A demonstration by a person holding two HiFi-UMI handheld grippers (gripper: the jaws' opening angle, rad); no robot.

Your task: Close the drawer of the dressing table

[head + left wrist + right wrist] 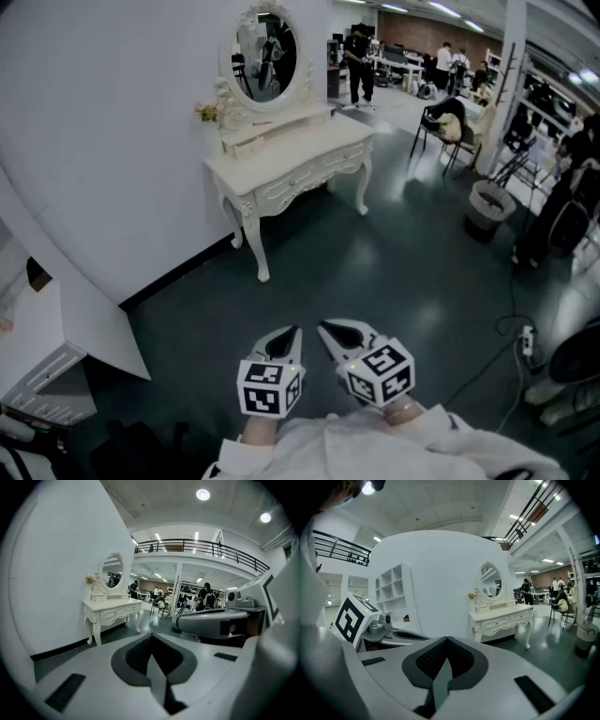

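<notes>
The white dressing table (286, 161) with an oval mirror (266, 54) stands against the curved white wall, a few steps ahead of me. A small upper drawer (253, 143) under the mirror looks pulled out a little. The front drawers look flush. Both grippers are held low near my body, far from the table. My left gripper (291, 334) and right gripper (324, 328) are shut with nothing between their jaws. The table also shows in the left gripper view (111, 611) and in the right gripper view (502, 619), beyond each gripper's shut jaws.
A white shelf unit (42, 366) stands at my left. A round bin (489, 208) and chairs (448, 124) are to the right of the table. Cables and a power strip (526, 341) lie on the dark floor at right. People stand far back (360, 58).
</notes>
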